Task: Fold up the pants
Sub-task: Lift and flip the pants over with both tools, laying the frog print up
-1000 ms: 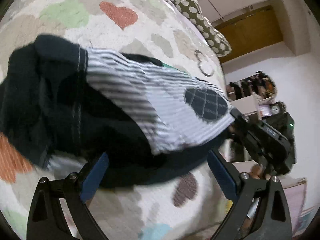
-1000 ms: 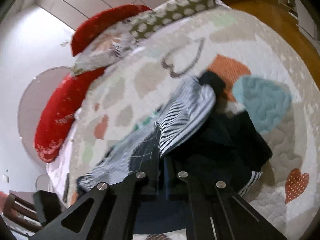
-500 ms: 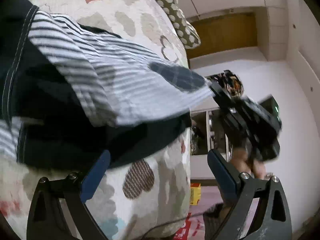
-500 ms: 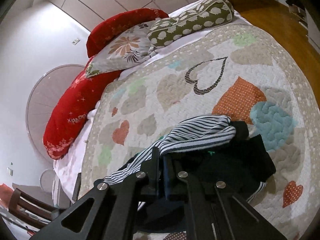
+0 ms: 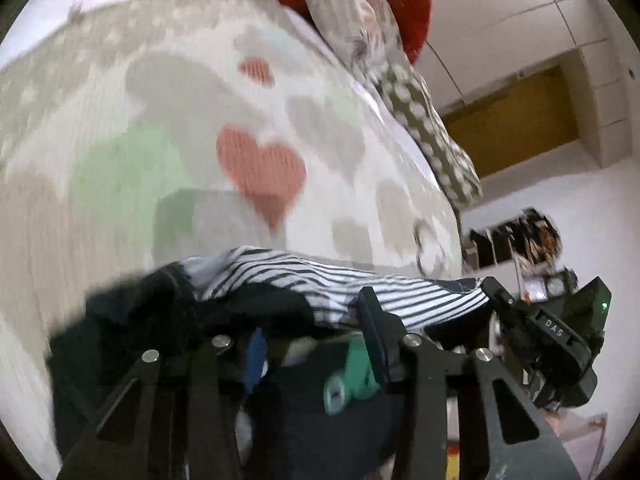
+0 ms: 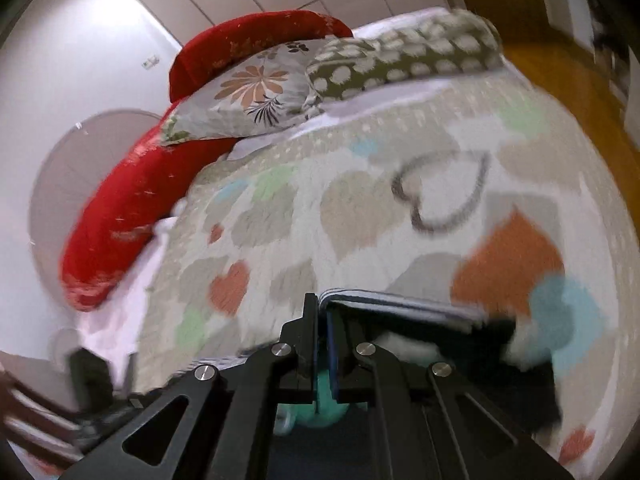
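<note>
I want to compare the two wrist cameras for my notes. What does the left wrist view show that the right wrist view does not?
Only the left wrist view: the other black gripper seen from outside, pinching the striped edge, and a cluttered dark shelf.

Only the right wrist view: the grey flower-print pillow clearly, the round pale panel on the wall, and the dark outlined heart.

Both: the dark pants with striped lining, the heart-patterned quilt, red cushions, and the green spotted pillow.
</note>
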### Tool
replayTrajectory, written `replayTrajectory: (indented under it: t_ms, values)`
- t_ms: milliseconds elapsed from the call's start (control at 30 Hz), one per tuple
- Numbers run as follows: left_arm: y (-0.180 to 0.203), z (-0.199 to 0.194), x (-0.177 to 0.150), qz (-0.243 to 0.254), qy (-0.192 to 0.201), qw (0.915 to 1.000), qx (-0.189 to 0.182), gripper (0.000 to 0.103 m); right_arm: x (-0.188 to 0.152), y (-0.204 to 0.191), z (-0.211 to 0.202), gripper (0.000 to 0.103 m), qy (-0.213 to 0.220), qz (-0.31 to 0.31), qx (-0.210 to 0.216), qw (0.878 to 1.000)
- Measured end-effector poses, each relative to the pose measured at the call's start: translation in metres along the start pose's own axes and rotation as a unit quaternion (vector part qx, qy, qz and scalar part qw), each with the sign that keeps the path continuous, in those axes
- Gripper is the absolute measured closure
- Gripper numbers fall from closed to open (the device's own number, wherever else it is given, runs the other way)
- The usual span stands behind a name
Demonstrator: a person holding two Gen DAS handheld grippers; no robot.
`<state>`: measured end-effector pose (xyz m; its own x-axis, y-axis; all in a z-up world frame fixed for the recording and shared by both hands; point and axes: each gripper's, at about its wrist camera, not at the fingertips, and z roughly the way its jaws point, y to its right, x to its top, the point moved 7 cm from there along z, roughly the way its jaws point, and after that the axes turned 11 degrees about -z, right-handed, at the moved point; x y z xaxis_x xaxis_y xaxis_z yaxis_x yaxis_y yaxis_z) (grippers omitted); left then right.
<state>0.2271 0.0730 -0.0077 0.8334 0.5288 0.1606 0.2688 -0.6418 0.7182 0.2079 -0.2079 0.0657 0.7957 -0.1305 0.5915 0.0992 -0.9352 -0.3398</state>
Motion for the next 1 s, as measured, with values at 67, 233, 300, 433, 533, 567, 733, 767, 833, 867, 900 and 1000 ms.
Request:
replayTrajectory:
  t_ms: [67,233,300,433,533,567,733,767,833,867,900,1000]
  values:
    - [0.000,0.004,0.029,-0.005,0.011,0.9998,0.013,0.057,0.025,-0.005,0.020,0.097,0.013,-0.009,-0.015,1.000]
    - [-0.002,-0.021,0.057,-0.036,-0.006,0.9978,-0.055,0.034,0.063,0.002,0.052,0.042,0.027,-0.039,-0.088,0.995]
    - [0.000,-0.040,0.055,-0.020,0.006,0.9981,-0.058,0.026,0.061,0.008,0.040,0.029,0.043,-0.045,-0.092,0.994]
    - [-0.013,-0.076,0.027,0.027,0.024,0.9992,-0.015,0.016,0.030,0.038,0.011,0.029,0.033,-0.031,-0.099,0.994]
    - [-0.044,-0.091,-0.001,0.071,0.045,0.9944,0.063,0.015,-0.009,0.075,-0.021,0.029,0.024,-0.008,-0.104,0.994]
    - [-0.051,-0.092,-0.007,0.078,0.045,0.9931,0.075,0.015,-0.028,0.093,-0.034,0.029,0.021,0.005,-0.111,0.994]
    - [-0.083,-0.061,-0.055,0.098,-0.007,0.9880,0.119,0.015,-0.092,0.141,-0.058,0.029,0.008,0.063,-0.117,0.991]
    - [-0.082,-0.053,-0.063,0.103,-0.019,0.9876,0.117,0.010,-0.102,0.146,-0.059,0.029,0.006,0.074,-0.114,0.991]
    - [-0.071,-0.036,-0.076,0.144,-0.001,0.9789,0.145,0.002,-0.122,0.151,-0.054,0.029,0.003,0.092,-0.109,0.990]
    - [-0.063,-0.030,-0.084,0.166,0.004,0.9738,0.156,0.002,-0.128,0.150,-0.050,0.029,0.001,0.095,-0.103,0.990]
    - [-0.060,-0.025,-0.090,0.180,0.001,0.9703,0.162,0.006,-0.134,0.146,-0.043,0.029,-0.001,0.097,-0.096,0.991]
    - [-0.050,-0.021,-0.096,0.201,0.001,0.9592,0.199,0.081,-0.137,0.133,-0.032,0.061,0.004,0.087,-0.089,0.992]
